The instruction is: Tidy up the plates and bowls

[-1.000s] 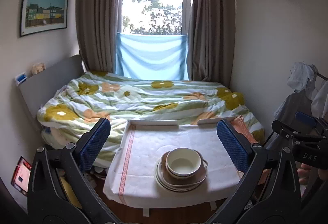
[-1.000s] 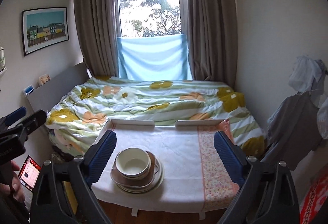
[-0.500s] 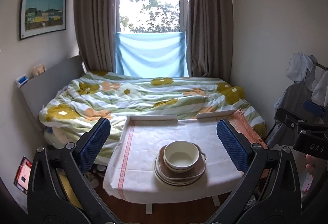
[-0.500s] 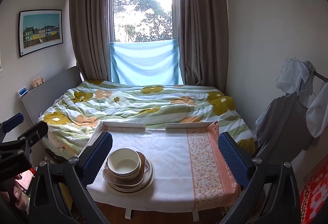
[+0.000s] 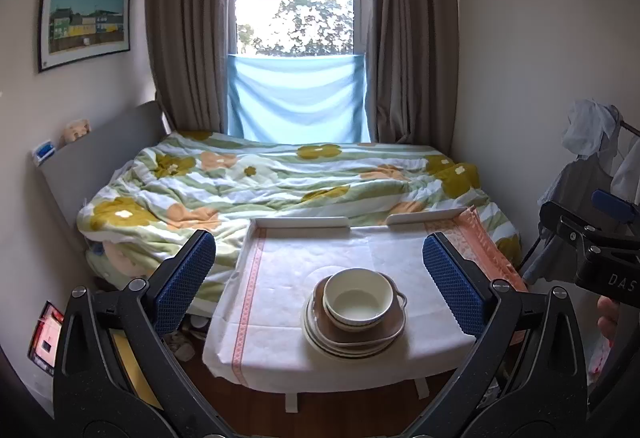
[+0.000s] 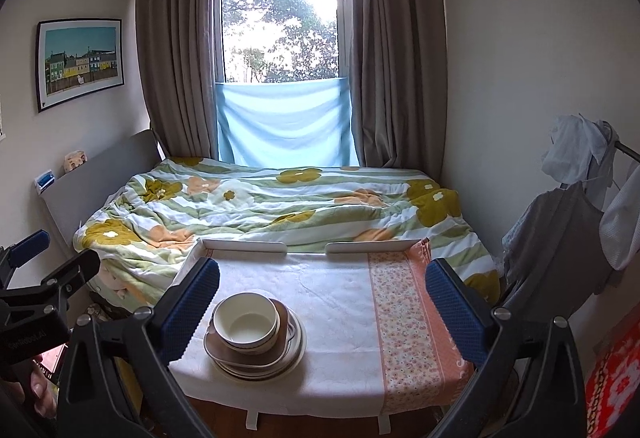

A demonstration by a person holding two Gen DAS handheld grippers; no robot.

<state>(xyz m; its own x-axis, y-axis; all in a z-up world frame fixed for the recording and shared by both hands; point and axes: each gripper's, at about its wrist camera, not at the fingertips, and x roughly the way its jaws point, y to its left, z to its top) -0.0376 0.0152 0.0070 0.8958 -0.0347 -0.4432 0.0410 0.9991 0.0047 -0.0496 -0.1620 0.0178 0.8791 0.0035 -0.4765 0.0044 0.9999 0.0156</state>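
A cream bowl sits on a brown dish, which rests on a stack of pale plates on a small cloth-covered table. The same stack shows in the right wrist view: bowl, brown dish, plates. My left gripper is open and empty, held back from the table's near edge. My right gripper is open and empty, also short of the table, with the stack ahead to its left. Each gripper shows at the other view's edge.
The table has a raised white rim at its far edge and a pink floral cloth strip on the right. A bed with a flowered quilt lies behind. Clothes hang on a rack at right. Wood floor lies below.
Both grippers have drawn back and risen slightly, so the table and the stack sit a little farther off. The stack itself has not moved. Both stay open.
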